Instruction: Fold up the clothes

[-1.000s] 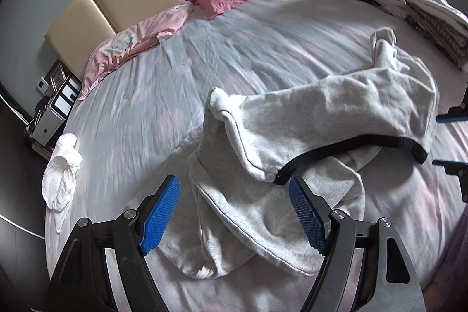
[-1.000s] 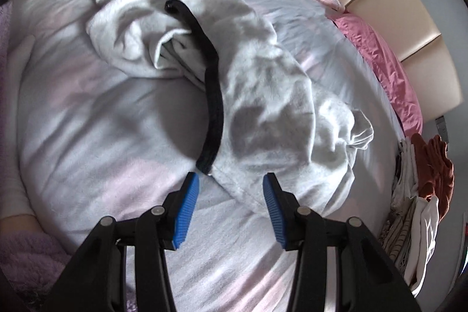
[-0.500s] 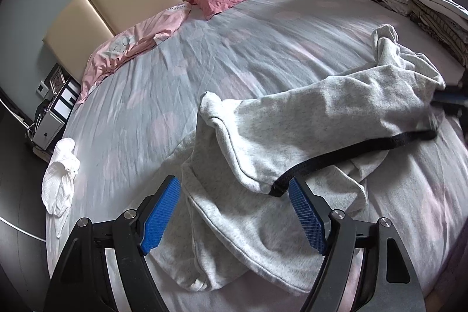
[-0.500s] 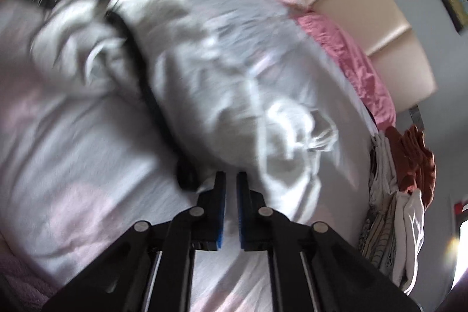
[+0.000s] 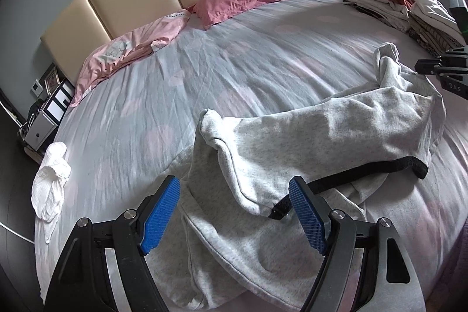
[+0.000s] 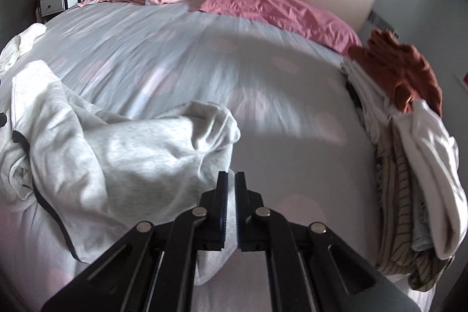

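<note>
Sweatshirt (image 5: pixel 292 154) is lying crumpled near the bed's foot edge, folding barely beginning: right gripper (image 6: pixel 231 206) jaws are pinching its edge, left gripper (image 5: pixel 234 218) jaws are gaping.

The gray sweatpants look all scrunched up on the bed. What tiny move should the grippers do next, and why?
Probably close the left gripper on the black waistband lying between its open fingers. The right gripper looks shut on the gray sweatpants, which lie bunched on the bed. Gripping both ends would let the person stretch them flat before folding.
</note>
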### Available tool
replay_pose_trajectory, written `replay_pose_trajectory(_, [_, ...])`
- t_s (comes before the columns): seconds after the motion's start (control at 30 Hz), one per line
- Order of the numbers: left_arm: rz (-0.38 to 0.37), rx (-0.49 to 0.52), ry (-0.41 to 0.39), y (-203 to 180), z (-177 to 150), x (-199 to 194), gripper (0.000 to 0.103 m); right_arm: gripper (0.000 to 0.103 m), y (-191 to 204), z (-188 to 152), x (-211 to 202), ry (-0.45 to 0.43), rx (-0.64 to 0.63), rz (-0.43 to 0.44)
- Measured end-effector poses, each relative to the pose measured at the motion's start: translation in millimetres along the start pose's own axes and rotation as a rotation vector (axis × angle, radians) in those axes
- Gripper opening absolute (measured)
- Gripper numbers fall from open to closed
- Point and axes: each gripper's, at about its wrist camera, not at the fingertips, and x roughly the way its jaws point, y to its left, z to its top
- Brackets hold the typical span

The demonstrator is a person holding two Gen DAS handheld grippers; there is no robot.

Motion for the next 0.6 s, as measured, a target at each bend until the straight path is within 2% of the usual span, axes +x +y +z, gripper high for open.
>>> replay_pose_trajectory(0.1, [-0.002, 0.002, 0.002, 1, 0, 2, 0.078, 0.004, 1, -1, 6, 0.013, -0.007, 0.048])
replay_pose_trajectory(0.17, [0.003, 0.003, -0.002, 2, -1, 1, 0.078, 0.004, 10, -1, -4, -0.014, -0.057, 0.078])
replay_pose_trajectory(0.3, [0.003, -0.012, -0.020, 7, -2, -5, 0.078, 0.013, 48, -14, -41, -0.111, -0.273, 0.135])
replay_pose_trajectory(0.37, [0.005, -0.023, -0.031, 9, -1, -9, 0.078, 0.017, 65, -28, -54, -0.126, -0.385, 0.163])
replay_pose_trajectory(0.47, [0.002, -0.043, -0.047, 14, -1, -15, 0.078, 0.017, 85, -48, -63, -0.103, -0.519, 0.190])
replay_pose_trajectory(0.6, [-0.001, -0.061, -0.066, 18, -2, -25, 0.078, 0.028, 100, -65, -62, -0.041, -0.623, 0.205])
